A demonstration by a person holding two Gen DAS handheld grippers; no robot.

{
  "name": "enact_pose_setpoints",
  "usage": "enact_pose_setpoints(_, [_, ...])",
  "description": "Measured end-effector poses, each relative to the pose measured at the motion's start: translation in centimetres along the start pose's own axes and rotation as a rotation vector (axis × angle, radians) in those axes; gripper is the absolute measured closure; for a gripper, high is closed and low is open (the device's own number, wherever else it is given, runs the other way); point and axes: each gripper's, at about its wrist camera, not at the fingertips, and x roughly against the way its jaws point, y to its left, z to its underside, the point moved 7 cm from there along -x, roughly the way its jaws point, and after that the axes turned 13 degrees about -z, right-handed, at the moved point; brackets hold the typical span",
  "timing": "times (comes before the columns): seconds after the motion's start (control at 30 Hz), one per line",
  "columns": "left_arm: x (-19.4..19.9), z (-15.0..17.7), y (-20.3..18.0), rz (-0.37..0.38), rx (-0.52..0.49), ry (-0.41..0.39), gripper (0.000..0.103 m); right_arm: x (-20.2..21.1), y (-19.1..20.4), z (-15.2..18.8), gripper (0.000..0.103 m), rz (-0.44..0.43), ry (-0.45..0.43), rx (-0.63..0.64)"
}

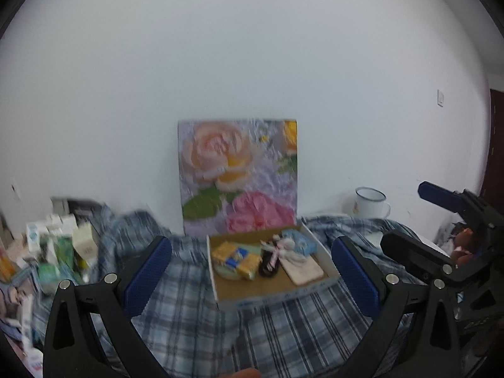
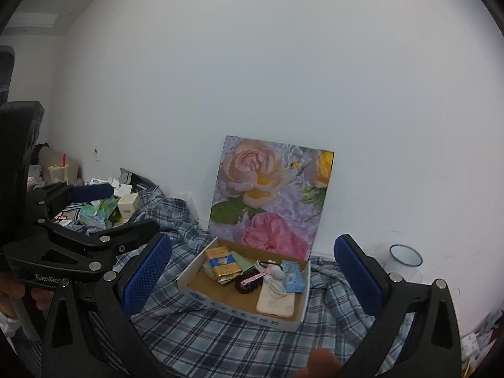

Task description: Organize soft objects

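A crumpled blue plaid cloth [image 1: 189, 315] [image 2: 220, 334] covers the surface. On it sits a shallow cardboard box [image 1: 267, 297] [image 2: 189, 278] holding yellow-and-blue tissue packs [image 1: 234, 256] [image 2: 220, 263], a light blue pack [image 1: 299, 241] [image 2: 294, 277], a pink phone case [image 1: 304, 271] [image 2: 277, 302], a white cable and a black round item. My left gripper [image 1: 252, 275] [image 2: 130, 208] hovers open in front of the box, holding nothing. My right gripper [image 2: 252, 275] [image 1: 404, 215] is open too, empty, just right of the left one.
A floral canvas [image 1: 237, 176] [image 2: 271, 195] leans on the white wall behind the box. A white enamel mug [image 1: 370, 201] [image 2: 404, 256] stands at the right. A heap of small cartons and packets [image 1: 60, 245] [image 2: 107, 204] lies at the left.
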Motion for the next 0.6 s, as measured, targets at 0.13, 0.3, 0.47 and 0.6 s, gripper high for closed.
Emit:
enact_pose_setpoints(0.13, [-0.5,2.3,0.5,0.0,-0.014,0.028,0.0,-1.0,0.4,3.0,0.0,-0.054,0.063,-0.028])
enact_pose_setpoints(0.3, [-1.8,5.2,0.8,-0.022,-0.04,0.069,0.0,-1.9,0.3,6.2,0.0,-0.062,0.108,-0.059])
enact_pose_setpoints(0.47, [-3.7,7.7,0.8,-0.021,-0.047,0.119,0.0,-3.0,0.4,8.4,0.0,-0.082,0.137,-0.057])
enact_pose_setpoints(0.6, [-4.8,9.1,0.8,-0.038,-0.058,0.137,0.0,-3.9,0.3,9.6,0.0,-0.073,0.149,-0.047])
